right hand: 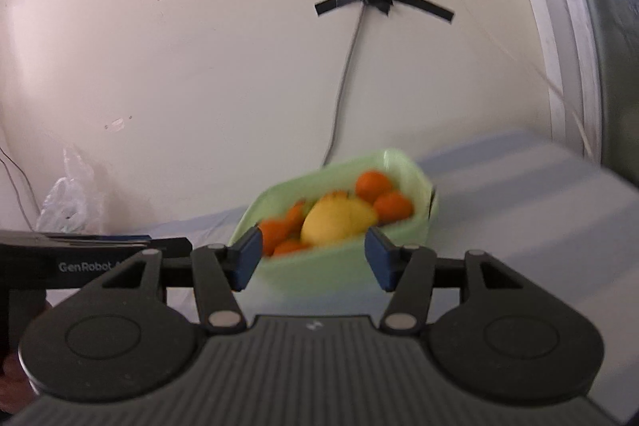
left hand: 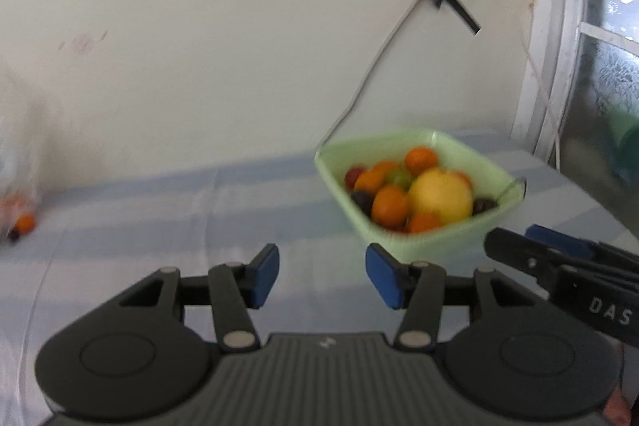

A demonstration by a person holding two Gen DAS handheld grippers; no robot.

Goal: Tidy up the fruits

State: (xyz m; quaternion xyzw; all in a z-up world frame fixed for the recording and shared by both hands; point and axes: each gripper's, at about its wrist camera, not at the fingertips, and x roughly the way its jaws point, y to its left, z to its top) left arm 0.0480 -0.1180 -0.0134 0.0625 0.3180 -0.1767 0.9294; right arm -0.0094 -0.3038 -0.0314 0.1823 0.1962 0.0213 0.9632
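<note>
Since the fruits are mostly gathered already, the pale green bowl [left hand: 419,246] sits on the striped tablecloth [left hand: 159,226] toward the table's far edge, near the wall, heaped with small oranges [left hand: 389,206], a large yellow apple [left hand: 439,198], dark plums [left hand: 361,200] and what looks like a green grape. Both grippers face it from the near edge, probably so either can reach in or steady the dish.

From its own camera, the left gripper [left hand: 322,276] has its blue pads apart with only cloth between them; it grips nothing and sits short of the bowl, aimed a little to its left. The right gripper [right hand: 313,256] is likewise spread, its pads framing the bowl's near wall from in front without pressing on it, so it too is empty. Whether its tips touch the rim I cannot tell, given the blur.

Only the left view shows the table's left end, where a stray orange [left hand: 24,223] lies beside something dark and a blurred clear bag; my guess is that this leftover fruit explains the left gripper's leftward aim. The right view instead shows a crumpled plastic bag [right hand: 66,198] against the wall, and the left tool's body just beside the right one.
</note>
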